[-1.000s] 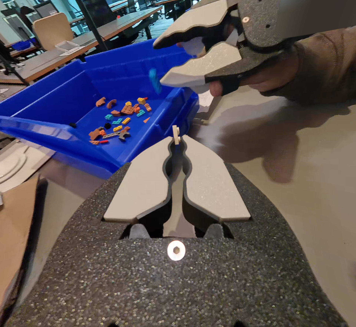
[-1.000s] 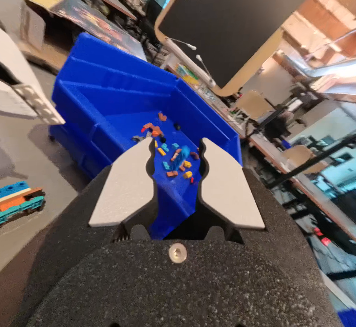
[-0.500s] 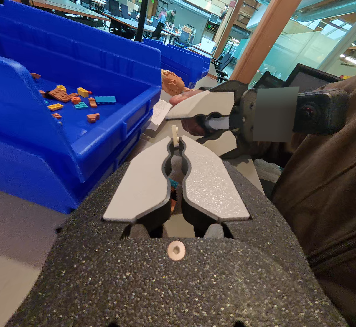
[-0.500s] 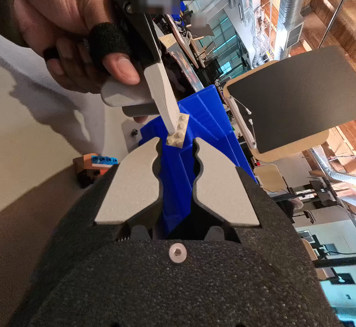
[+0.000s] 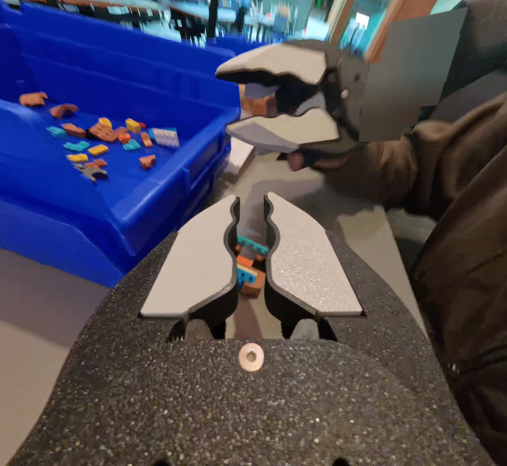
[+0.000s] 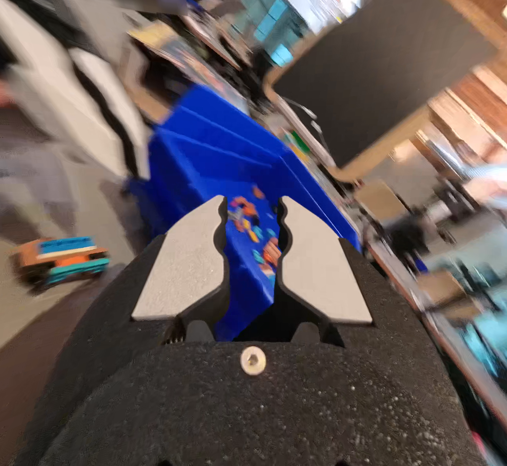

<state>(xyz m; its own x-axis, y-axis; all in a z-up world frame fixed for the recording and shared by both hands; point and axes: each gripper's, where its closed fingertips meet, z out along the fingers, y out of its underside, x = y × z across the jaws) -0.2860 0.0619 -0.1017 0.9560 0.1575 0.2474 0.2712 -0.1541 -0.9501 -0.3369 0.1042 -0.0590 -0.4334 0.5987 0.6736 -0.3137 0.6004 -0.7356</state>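
Note:
My left gripper (image 5: 251, 199) is open a little and empty, low over the grey table beside the blue bin (image 5: 153, 205). A small teal, orange and brown brick assembly (image 5: 248, 266) sits on the table under its fingers. My right gripper (image 6: 252, 200) is open and empty, pointing at the blue bin (image 6: 208, 156); it also shows in the left wrist view (image 5: 223, 101), by the bin's right rim. A pale plate (image 5: 166, 137) lies in the bin among several loose bricks (image 5: 104, 134). The right wrist view is blurred; the assembly (image 6: 63, 258) is at its left.
A person's brown sleeve (image 5: 452, 205) and hand fill the right side of the left wrist view. More blue bins and office desks stand behind. A dark board with a wooden edge (image 6: 384, 74) stands beyond the bin.
My left gripper has opened and no longer holds the small tan plate; a pale plate now lies in the bin. The right gripper has drawn away from the left one and swung towards the bin.

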